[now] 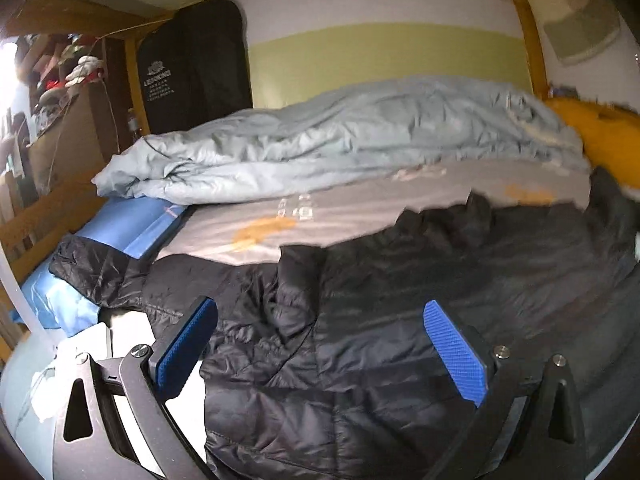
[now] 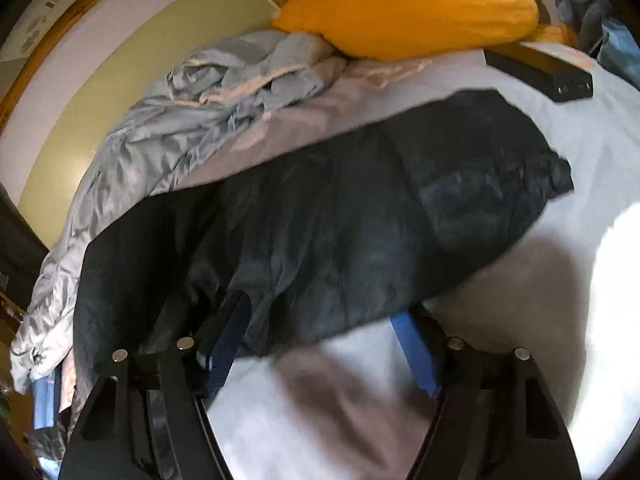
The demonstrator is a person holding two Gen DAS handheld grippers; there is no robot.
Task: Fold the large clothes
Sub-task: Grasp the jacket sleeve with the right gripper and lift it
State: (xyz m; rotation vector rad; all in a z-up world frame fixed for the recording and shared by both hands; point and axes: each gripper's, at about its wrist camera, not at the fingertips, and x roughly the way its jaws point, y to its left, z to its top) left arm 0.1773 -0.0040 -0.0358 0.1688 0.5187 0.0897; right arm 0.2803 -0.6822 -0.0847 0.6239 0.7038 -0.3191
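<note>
A large black puffer jacket [image 1: 400,288] lies spread across the grey bed sheet [image 1: 340,212]. In the left wrist view my left gripper [image 1: 320,320] is open, its blue pads [image 1: 456,352] wide apart just above the jacket's near part, holding nothing. In the right wrist view the same jacket [image 2: 340,220] lies across the bed sheet [image 2: 580,140]. My right gripper [image 2: 320,332] is open at the jacket's near hem, with the hem lying between the blue fingers [image 2: 414,354]; the jaws are not closed on it.
A crumpled light grey-blue duvet [image 1: 340,140] lies along the far wall side, also seen in the right wrist view [image 2: 168,120]. A yellow pillow [image 2: 408,4] and a black box [image 2: 544,68] sit at the bed's head. A blue pillow [image 1: 132,224] and wooden bed frame [image 1: 36,220] are at left.
</note>
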